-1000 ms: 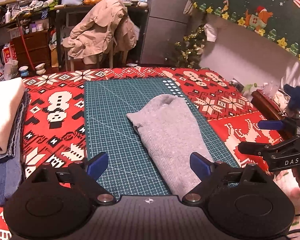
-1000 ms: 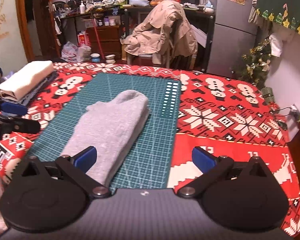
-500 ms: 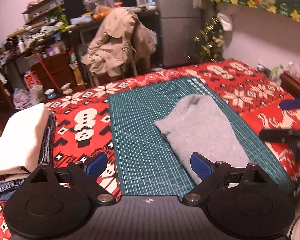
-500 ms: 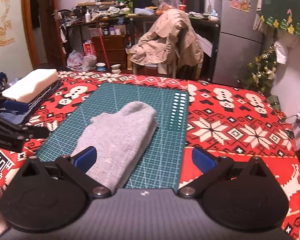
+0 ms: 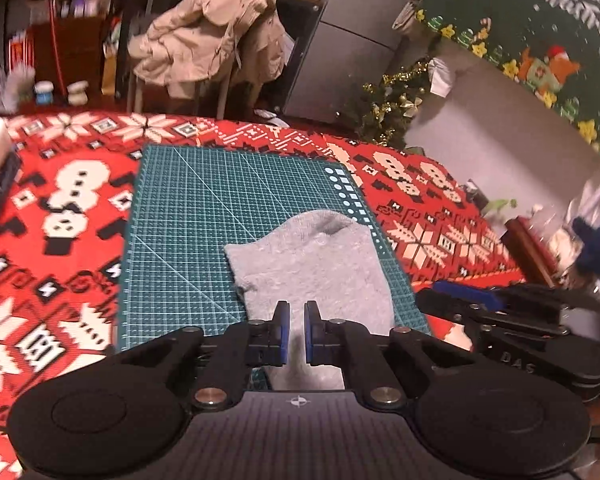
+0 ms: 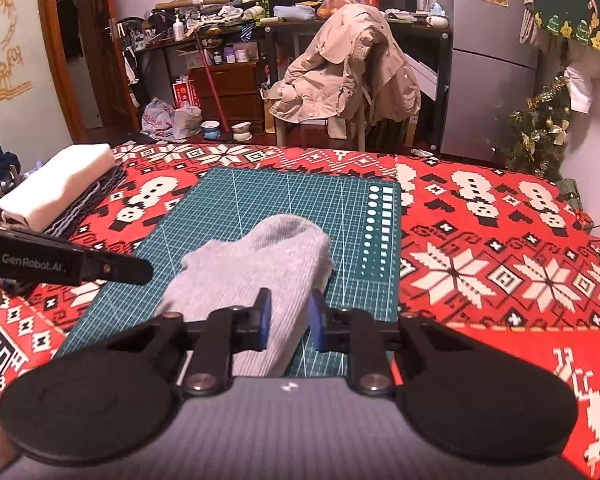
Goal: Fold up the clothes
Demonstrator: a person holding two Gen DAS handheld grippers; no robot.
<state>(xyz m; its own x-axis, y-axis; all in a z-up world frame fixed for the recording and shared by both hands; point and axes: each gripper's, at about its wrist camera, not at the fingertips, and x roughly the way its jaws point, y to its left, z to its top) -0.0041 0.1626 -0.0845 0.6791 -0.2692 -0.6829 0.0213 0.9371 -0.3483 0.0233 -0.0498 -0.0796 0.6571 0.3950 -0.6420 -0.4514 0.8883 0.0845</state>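
Both claws are closing in w/ the near end of the grey knit garment (image 5: 312,264) right at their tips. Left claw (image 5: 296,330) has just been closing from wide open; its pads are now standing nearly together w/ a sliver of gap, grey fabric showing between them, so it's looking clenched on the near hem, tho actual pinch is hard to confirm. Right claw (image 6: 290,318) has also just been closing, but a wider gap is remaining, w/ the garment's right edge sitting between the blue pads (image 6: 265,316); can't tell if they're pressing yet. Garment is lying lengthwise on the green cutting mat (image 6: 292,196), atop the red Xmas-pattern tabletop cover (image 6: 500,240), already narrowed into a long strip. A stack of folded clothes (image 6: 56,184) is waiting at the left. Meaning for the task, prob: near end is getting gripped for lifting & folding over toward the far end.
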